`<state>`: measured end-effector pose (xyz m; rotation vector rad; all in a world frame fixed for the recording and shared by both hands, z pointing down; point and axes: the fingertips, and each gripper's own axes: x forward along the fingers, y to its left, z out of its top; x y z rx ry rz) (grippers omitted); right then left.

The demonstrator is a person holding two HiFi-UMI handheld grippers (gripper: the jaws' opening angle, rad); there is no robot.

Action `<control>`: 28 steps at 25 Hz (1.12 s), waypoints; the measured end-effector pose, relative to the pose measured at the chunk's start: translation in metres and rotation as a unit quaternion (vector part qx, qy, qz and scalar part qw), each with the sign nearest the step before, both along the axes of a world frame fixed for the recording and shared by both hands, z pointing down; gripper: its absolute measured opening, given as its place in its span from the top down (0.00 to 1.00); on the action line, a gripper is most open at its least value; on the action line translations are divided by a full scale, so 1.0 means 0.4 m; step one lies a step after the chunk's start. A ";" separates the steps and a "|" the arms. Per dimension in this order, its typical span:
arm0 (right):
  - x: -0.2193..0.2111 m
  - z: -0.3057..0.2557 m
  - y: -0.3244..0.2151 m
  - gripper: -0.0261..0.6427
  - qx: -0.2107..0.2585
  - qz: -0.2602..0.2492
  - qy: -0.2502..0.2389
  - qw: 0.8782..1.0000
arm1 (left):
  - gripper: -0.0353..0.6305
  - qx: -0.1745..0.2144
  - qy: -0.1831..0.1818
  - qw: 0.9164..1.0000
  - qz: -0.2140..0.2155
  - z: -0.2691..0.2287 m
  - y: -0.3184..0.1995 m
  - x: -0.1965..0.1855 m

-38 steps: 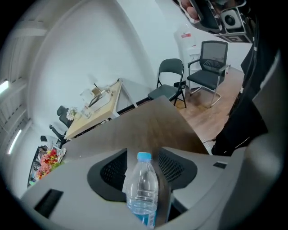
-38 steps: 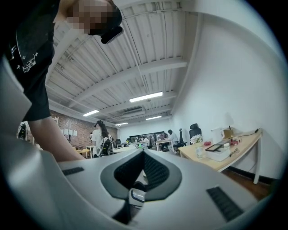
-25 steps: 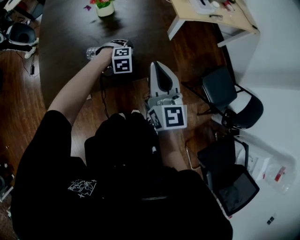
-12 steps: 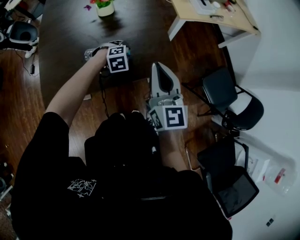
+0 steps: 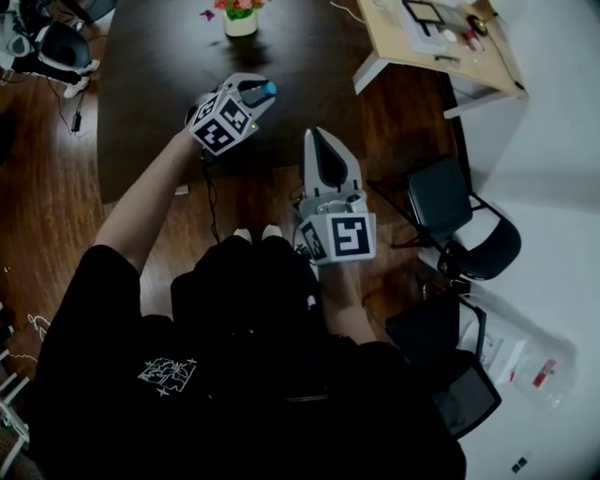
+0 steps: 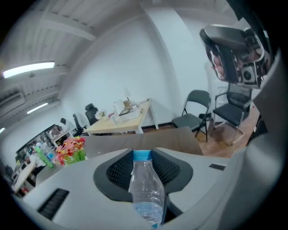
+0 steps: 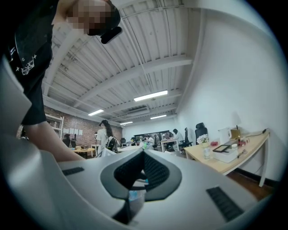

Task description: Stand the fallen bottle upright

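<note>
Grips the bottle [image 6: 146, 193] between the fingers of the left gripper [image 5: 255, 92], pads pressed on its clear sides, blue cap out at the fingertips, body running back toward the gripper's base. Carries it lengthwise along the fingers, most likely the natural way to take a bottle lying flat. Keeps it, by the look of the head view, clear of the dark surface [image 5: 150, 75] below and ahead of the fingertips: neither lying nor yet standing, but tilted, cap leading. Calls, as a judgement, for swinging the fingers round to bring the cap up and the base toward the surface, then setting down on a bare patch before letting go. Risks a slide of smooth plastic in the pads during that turn. Leaves the flower pot [image 5: 240, 21] well beyond the fingertips, out of the likely path. Holds the right gripper [image 5: 316, 134] back by the body, near the surface's edge, fingers together on nothing, presumably parked to avoid crowding the left. Shows a light desk [image 5: 403, 52] and dark chairs [image 5: 441, 192] off to the right of those closed fingers, well apart from the work
</note>
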<state>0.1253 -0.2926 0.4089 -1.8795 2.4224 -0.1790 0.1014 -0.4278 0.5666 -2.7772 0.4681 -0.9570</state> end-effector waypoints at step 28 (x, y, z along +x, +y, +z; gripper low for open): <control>-0.130 0.056 0.002 0.94 -0.009 -0.032 0.018 0.999 | 0.74 0.107 0.335 0.888 -0.297 -0.162 -0.128 -0.278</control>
